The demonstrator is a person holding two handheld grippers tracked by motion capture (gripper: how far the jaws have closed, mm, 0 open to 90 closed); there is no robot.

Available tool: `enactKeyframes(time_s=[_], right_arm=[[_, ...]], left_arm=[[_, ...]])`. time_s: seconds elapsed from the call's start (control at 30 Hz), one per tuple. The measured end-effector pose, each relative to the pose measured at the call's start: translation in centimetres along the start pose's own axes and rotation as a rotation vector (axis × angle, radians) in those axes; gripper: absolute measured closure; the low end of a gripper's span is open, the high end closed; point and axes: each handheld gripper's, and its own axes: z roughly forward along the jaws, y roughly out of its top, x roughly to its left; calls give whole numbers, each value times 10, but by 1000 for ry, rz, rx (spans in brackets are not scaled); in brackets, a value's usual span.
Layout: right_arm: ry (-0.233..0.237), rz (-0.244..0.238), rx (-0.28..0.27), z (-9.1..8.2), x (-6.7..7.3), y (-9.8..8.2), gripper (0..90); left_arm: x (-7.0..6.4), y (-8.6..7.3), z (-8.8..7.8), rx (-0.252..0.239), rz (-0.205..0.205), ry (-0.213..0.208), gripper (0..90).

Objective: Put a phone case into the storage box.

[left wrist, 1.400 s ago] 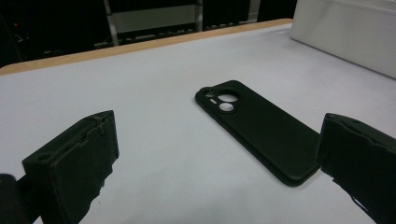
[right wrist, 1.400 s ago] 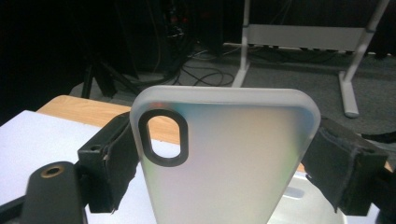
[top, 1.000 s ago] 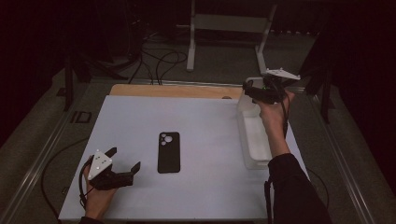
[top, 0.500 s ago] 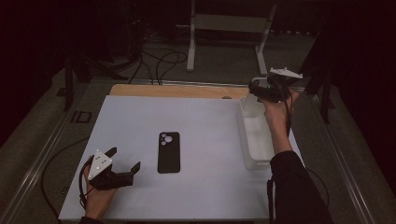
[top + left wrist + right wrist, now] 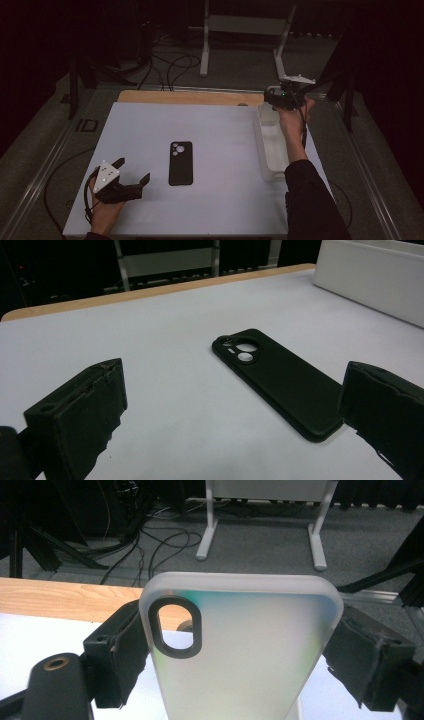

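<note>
At the near left corner of the white table [image 5: 220, 210], the left gripper [image 5: 134, 171] rests on the surface with its jaws wide apart and nothing between them. Just beyond it, near the middle of the table, a black phone case [image 5: 180, 162] lies flat, camera cut-out pointing away; in the left gripper view it sits just ahead of the open jaws, untouched.

Farther off, at the far right, the right gripper [image 5: 272, 98] is held up above the far end of a clear bin [image 5: 270, 150]. Its jaws are closed on the sides of a frosted clear case [image 5: 240, 650], held upright with its oval camera hole at the upper left.

The step in hand looks like carrying the clear case from the bin toward the table. The next move probably calls for lowering it flat onto open table, perhaps beside the black case, without twisting it in the grip.

The clear case's lower end is cut off in the right gripper view. The bin's contents are hard to make out in the dim high view.
</note>
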Motion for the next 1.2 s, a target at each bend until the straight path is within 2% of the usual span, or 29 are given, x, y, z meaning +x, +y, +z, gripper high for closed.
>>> enactKeyframes(time_s=[0.23,0.7,0.9,1.2], right_arm=[[-19,-9,35,12,3,-7,165],[-49,7,102,28,1,-23,165],[-56,-4,128,34,2,-28,165],[-53,4,159,42,2,-32,164]], left_arm=[[1,0,-1,-4,-3,1,0],[1,0,-2,-10,-8,-3,0],[1,0,-2,-10,-8,-3,0],[1,0,-1,-7,-7,-5,0]])
